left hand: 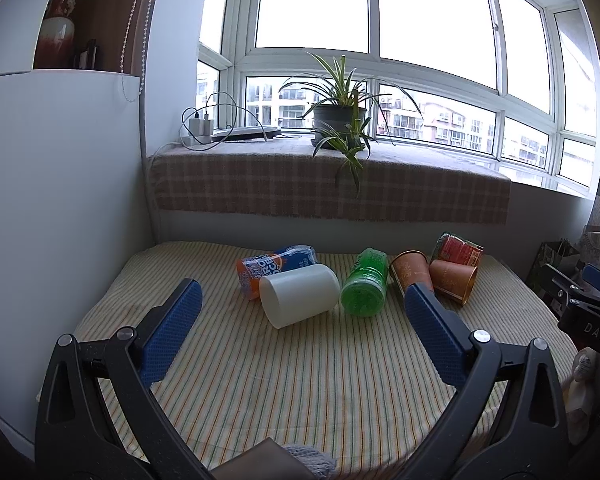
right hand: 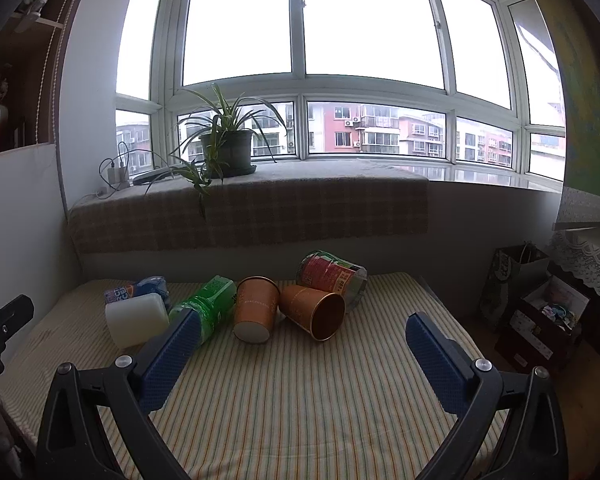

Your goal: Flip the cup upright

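From your left wrist camera, your left gripper (left hand: 302, 312) hangs over the striped tablecloth (left hand: 320, 380) with its blue pads spread wide, gripping and touching nothing. Between and beyond them you see six cups lying on their sides in a loose row: a white cup (left hand: 298, 294) closest, with its flat closed base toward you, a blue and orange cup (left hand: 276, 266) touching it behind, a green cup (left hand: 366, 284) just to its right, then two orange paper cups (left hand: 412, 272) (left hand: 454, 280) and a red printed cup (left hand: 458, 250) at the back. Only this view shows your right gripper (left hand: 592, 300) from the side, at the right edge; you cannot tell its opening there. From your right wrist camera, the right gripper (right hand: 300, 340) also stands wide open and empty above the cloth. Here the orange cups sit in the middle, one (right hand: 256, 308) showing its white base, the other (right hand: 314, 310) its open mouth, and the red printed cup (right hand: 332, 274) leans behind them. Its left pad (right hand: 172, 350) overlaps the green cup (right hand: 206, 306) in the picture. This view alone shows the boxes on the floor (right hand: 540, 320) at the right. The potted plant (right hand: 226, 148) stands on the windowsill.
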A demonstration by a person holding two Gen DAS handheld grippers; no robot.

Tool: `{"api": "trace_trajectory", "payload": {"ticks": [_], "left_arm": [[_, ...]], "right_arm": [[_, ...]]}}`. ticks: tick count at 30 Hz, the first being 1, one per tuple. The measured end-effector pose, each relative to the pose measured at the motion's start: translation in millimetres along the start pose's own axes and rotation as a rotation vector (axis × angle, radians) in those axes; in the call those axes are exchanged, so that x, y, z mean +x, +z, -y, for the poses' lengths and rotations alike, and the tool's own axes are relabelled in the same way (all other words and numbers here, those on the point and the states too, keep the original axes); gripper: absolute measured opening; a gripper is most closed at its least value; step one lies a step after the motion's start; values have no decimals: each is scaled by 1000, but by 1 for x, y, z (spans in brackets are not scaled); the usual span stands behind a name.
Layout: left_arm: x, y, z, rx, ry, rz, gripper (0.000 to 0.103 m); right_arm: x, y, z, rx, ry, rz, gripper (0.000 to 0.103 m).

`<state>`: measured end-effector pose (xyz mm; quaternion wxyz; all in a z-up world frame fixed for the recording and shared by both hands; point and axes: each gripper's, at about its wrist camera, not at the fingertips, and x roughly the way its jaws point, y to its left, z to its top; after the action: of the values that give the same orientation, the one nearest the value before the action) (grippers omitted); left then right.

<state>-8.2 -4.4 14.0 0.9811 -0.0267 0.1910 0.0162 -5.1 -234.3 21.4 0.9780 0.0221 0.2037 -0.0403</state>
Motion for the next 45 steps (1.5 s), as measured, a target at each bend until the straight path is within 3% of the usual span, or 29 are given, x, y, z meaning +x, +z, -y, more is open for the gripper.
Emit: {"api": "trace_trajectory", "payload": {"ticks": [8, 19, 30, 41, 45], "left_arm": [[3, -7, -10, -3, 12, -8, 103], [6, -22, -40, -27, 51, -56, 103], [7, -37, -62, -49, 75, -106, 103], [6, -44, -79, -82, 90, -125, 103], [6, -46, -85, -92, 92, -126, 103]], "right_arm": [[15, 1, -9, -1, 47, -47, 103], [79, 8, -24, 108, 251, -246, 102], [177, 17, -55, 295, 422, -548, 79], [245, 24, -88, 350, 414, -728, 66], [261, 22, -98, 345, 372, -764, 62]]}}
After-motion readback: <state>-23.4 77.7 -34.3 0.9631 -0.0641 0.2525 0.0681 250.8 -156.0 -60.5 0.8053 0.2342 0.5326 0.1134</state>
